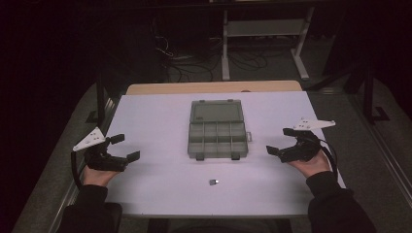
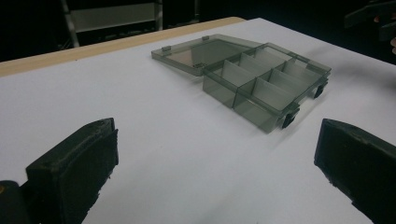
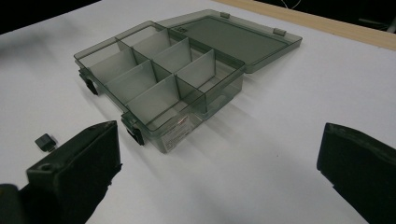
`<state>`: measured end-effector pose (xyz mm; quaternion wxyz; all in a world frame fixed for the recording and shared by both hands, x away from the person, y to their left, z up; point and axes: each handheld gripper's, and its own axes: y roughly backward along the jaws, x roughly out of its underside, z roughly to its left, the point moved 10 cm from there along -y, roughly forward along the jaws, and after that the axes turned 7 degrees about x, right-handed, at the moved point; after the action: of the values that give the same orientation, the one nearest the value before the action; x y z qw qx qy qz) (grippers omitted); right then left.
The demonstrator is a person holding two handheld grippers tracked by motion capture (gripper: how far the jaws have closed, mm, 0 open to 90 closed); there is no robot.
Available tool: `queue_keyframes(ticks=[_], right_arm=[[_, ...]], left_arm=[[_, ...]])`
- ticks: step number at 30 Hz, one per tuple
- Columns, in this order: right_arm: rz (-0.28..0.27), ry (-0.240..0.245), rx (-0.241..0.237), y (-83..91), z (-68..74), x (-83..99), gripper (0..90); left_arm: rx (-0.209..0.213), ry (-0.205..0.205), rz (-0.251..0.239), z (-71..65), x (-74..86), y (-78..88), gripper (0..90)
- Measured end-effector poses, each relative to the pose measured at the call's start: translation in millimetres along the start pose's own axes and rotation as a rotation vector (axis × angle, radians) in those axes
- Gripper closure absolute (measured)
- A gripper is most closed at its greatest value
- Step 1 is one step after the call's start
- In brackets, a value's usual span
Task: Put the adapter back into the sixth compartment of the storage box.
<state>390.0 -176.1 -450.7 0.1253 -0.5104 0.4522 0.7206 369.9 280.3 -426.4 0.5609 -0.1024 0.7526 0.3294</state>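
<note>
High view is showing a smoky translucent compartment box (image 1: 216,135) lying in the middle of the white worktop (image 1: 155,121), its lid folded open and flat toward the far edge, with a small dark block (image 1: 214,182) sitting apart from it nearer the person. The left gripper (image 1: 123,147) is resting at the worktop's left side with its jaws spread and holding nothing. The right gripper (image 1: 281,141) is sitting at the right side, likewise spread wide and empty, both well apart from the box.

The white tabletop (image 1: 160,121) carries an open smoky-grey compartment box (image 1: 216,137) at its centre, lid laid flat behind, and a small dark piece (image 1: 213,182) nearer the person.
</note>
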Motion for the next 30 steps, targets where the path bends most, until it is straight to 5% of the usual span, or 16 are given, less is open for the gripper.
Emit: queue_keyframes(ticks=[30], right_arm=[[-0.002, 0.005, 0.013, 4.5, -2.2, 1.5, 0.0]], left_arm=[[0.001, -0.026, 0.030, -1.9, -5.7, -4.2, 0.0]])
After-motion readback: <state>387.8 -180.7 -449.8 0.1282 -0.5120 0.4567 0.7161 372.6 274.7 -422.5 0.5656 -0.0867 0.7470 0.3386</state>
